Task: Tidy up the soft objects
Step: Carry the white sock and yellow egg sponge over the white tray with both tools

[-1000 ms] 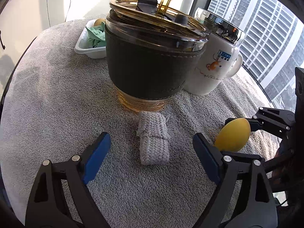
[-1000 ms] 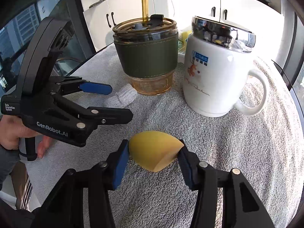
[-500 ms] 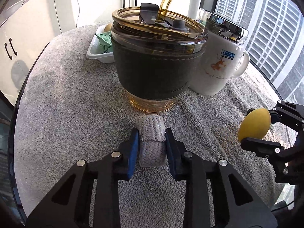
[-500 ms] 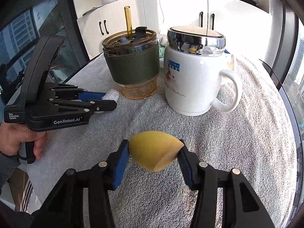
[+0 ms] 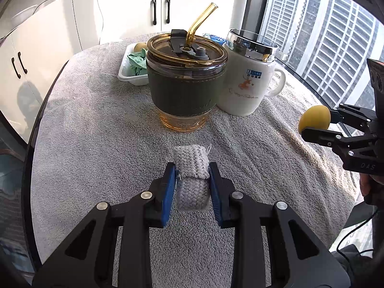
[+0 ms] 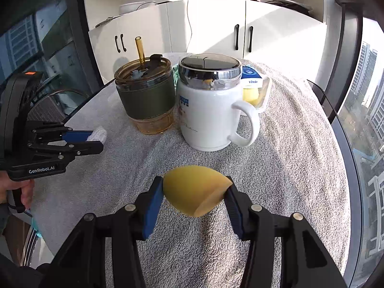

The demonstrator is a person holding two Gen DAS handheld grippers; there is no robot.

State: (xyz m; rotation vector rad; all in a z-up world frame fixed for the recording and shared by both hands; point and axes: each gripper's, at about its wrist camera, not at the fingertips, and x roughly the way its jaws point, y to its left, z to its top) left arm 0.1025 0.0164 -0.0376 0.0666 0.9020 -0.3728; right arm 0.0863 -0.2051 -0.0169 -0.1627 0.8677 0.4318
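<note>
Midway: left gripper [image 5: 191,182] pinching folded grey woven cloth [image 5: 191,176], right gripper [image 6: 194,195] pinching yellow egg-shaped sponge [image 6: 195,189], both short of white tray [image 5: 128,75] behind amber sleeved tumbler [image 5: 186,81].

Hard daylight pours in through the windows [image 5: 336,38], washing the white cabinets [image 6: 276,31] almost blank and glaring off the mug's chrome lid [image 6: 210,66]. The tumbler [image 5: 186,84] and mug [image 6: 208,117] throw soft shadows across the towel-covered surface [image 5: 96,124]. Both views are sharp at centre, bowed and dark-cornered at the edges.
</note>
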